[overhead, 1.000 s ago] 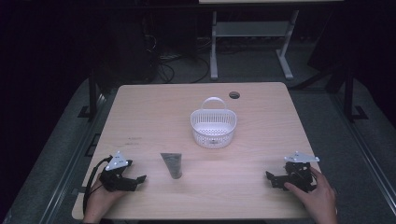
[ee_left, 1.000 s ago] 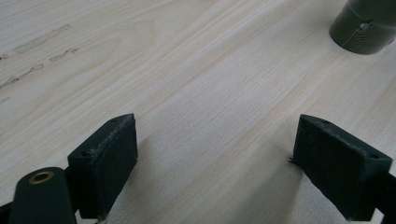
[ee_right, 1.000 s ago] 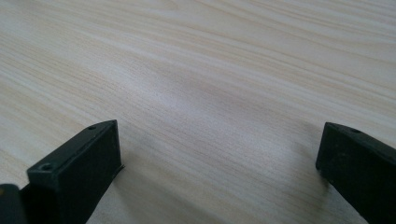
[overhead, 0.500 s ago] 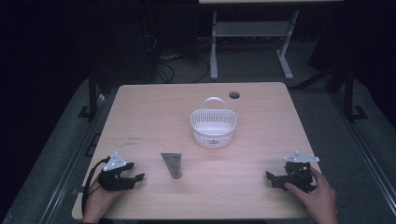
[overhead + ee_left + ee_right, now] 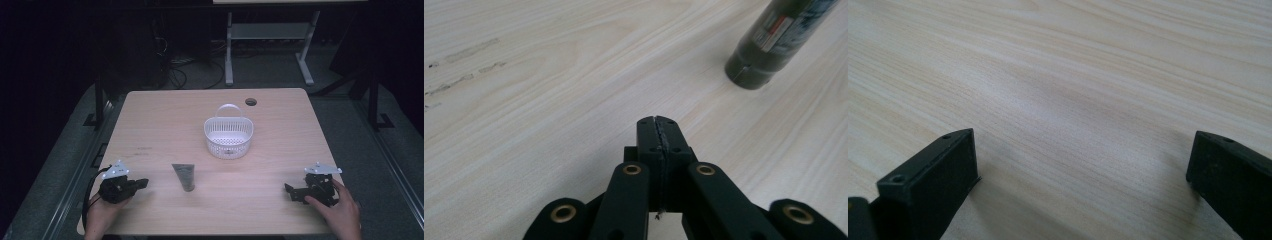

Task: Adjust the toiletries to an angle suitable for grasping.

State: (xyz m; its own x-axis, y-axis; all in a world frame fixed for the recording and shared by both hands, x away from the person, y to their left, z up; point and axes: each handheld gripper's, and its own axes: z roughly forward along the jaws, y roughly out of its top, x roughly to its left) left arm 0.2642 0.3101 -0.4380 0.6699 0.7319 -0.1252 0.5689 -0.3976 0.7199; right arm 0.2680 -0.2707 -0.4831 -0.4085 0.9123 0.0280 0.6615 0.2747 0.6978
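A dark green tube (image 5: 185, 176) lies on the wooden table (image 5: 165, 120), left of centre near the front; its cap end (image 5: 749, 75) shows at the upper right of the left gripper view. My left gripper (image 5: 142, 182) hovers just above the table, left of the tube and pointing toward it. Its jaws have just been closing and now meet (image 5: 658, 120) with nothing between them. My right gripper (image 5: 287, 189) rests at the front right, jaws wide apart (image 5: 1083, 137) over bare wood.
A white plastic basket (image 5: 228, 142) with a handle stands at mid-table, behind the tube. A round cable hole (image 5: 251, 102) sits near the far edge. Beyond the table are a dark floor, cables and a desk frame (image 5: 270, 35).
The left gripper's jaws have shut with nothing in them, and that hand has lifted slightly off the table. The right hand, tube and basket have stayed put.
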